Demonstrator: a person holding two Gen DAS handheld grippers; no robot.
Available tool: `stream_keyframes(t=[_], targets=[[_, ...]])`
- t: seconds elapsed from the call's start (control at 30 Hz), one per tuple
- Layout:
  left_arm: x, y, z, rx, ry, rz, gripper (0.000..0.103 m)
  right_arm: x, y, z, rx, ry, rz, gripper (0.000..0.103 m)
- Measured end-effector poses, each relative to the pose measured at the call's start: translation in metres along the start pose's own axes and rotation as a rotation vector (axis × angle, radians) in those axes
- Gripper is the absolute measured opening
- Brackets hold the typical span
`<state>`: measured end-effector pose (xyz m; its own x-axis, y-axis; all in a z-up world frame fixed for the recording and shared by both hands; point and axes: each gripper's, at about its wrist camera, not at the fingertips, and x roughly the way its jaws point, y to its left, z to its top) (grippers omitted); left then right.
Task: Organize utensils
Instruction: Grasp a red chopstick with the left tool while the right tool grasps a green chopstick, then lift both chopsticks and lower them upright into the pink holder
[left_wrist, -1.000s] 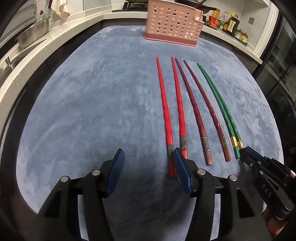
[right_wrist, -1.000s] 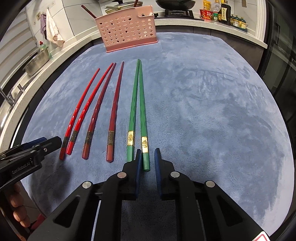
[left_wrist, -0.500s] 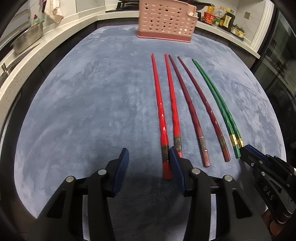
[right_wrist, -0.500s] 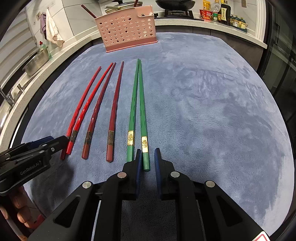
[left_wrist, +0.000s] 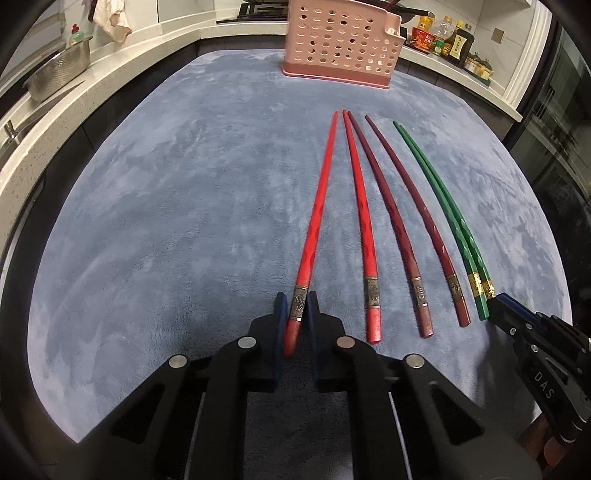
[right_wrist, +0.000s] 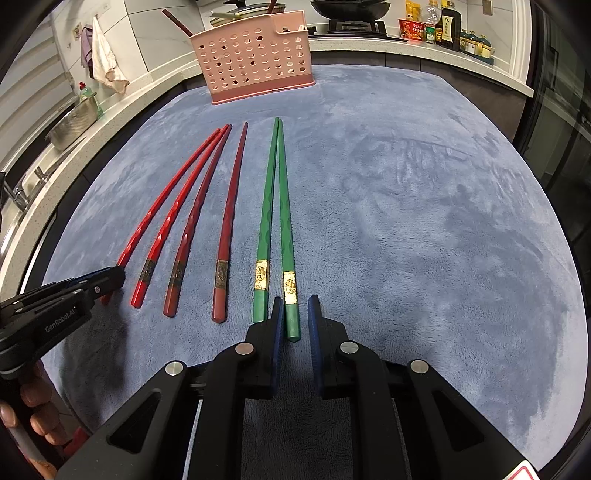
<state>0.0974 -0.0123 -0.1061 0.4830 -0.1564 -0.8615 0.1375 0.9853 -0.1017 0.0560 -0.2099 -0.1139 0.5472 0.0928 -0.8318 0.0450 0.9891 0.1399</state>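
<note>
At the bottom centre of the left wrist view, the left gripper (left_wrist: 295, 314) has just changed: half a second ago its jaws stood wide with the bright red chopstick (left_wrist: 317, 221) lying loose beside the right-hand one, and now they are closing in on that stick's thick end, its metal band sitting right between the blue pads (left_wrist: 281, 314). The pads look to be touching it on both sides. I'd read that as the first pick of the red pair getting under way.

In the right wrist view the right gripper (right_wrist: 295, 314) at the bottom centre has not altered. Its jaws are nearly together around the butt of the right-hand green chopstick (right_wrist: 286, 229); the left pad seems to touch it, but a sliver of mat (right_wrist: 424, 221) shows beside the right pad, so I cannot say the grip is firm.

All six sticks lie on the mat, tips towards the pink basket (left_wrist: 340, 40) at the top of the frame, so nothing is sorted yet.

Hard to tell: whether either stick has lifted off the mat. The basket's inside is hidden behind its wall. Some fingers (right_wrist: 40, 421) show at the lower left, cut off by the frame.
</note>
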Motion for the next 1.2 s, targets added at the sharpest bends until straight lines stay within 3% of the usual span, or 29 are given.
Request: stream_keyframes(t=[0.3,0.6,1.2], targets=[[-0.012,0.008,0.010,-0.026,-0.014,-0.012,0.007,-0.011,-0.003,0.010,0.006,-0.021,0.015,0.008],[-0.043,0.014,0.029,-0.051,-0.083,-0.029,0.007,-0.048,-0.007,0.043,0.024,-0.118,0.041,0.007],[-0.101,0.026,0.118,-0.066,-0.259,-0.018,0.007,-0.108,-0.012,0.133,0.023,-0.321,0.052,0.007]])
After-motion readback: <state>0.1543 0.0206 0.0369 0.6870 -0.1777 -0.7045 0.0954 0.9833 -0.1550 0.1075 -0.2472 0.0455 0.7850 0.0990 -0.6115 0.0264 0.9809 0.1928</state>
